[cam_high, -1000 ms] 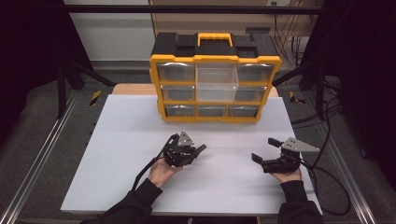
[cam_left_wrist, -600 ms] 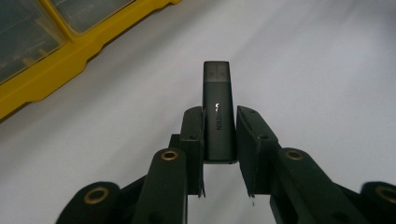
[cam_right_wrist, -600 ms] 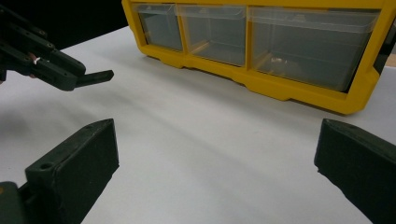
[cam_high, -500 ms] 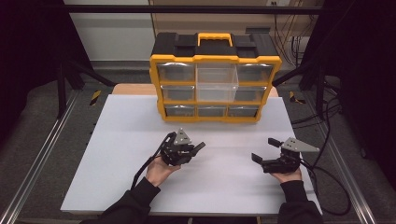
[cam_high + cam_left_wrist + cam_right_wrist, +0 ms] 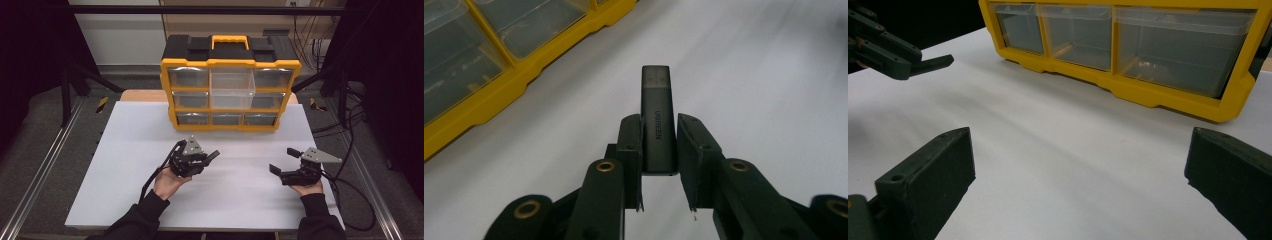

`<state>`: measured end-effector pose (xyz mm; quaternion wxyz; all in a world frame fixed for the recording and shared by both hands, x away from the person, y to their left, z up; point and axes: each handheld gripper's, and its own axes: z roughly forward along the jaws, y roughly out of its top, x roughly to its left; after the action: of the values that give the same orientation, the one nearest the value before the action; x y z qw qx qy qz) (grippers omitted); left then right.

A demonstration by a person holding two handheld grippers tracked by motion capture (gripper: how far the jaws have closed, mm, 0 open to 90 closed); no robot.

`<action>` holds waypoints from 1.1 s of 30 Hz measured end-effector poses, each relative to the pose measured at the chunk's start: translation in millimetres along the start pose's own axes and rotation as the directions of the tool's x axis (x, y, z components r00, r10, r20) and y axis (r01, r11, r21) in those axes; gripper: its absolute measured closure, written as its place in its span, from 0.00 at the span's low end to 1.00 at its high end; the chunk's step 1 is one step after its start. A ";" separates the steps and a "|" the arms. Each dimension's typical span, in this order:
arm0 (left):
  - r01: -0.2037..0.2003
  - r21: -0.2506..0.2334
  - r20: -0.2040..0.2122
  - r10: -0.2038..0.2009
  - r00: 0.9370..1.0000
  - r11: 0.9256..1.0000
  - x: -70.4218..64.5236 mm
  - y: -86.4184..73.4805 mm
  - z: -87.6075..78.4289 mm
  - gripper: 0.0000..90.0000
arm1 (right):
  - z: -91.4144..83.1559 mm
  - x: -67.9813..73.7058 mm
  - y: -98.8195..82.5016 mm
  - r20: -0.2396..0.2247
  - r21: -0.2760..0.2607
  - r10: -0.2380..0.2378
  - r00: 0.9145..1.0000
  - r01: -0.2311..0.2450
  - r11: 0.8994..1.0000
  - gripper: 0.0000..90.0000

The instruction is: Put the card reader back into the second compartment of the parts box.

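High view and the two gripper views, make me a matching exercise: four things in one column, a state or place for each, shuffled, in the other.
Things:
1. left tongs
2. right tongs
3. black stick
4. drawer cabinet

States or places:
A. stands at the far edge of the white table
B. open, with nothing between them
C. clamped between two pads
D. shut on a small thing

Pairs: 1-D, 2-B, 3-C, 4-A
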<state>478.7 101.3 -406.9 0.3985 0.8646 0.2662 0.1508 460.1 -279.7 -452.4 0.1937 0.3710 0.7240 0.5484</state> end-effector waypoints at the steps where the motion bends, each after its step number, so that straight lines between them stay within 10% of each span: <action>1: -0.001 0.000 -0.001 0.001 1.000 1.000 -0.3 0.5 -0.9 0.81 | 0.0 0.0 0.0 0.000 0.001 0.000 1.000 0.000 1.000 0.00; 33: -0.008 -0.061 -0.014 0.007 1.000 0.998 0.9 12.8 -30.3 0.81 | 0.1 0.0 0.0 -0.002 0.001 0.001 1.000 -0.001 1.000 0.00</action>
<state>469.4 113.4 -377.7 0.4224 0.8520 0.2609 0.1661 460.3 -279.6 -452.5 0.1927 0.3709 0.7243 0.5484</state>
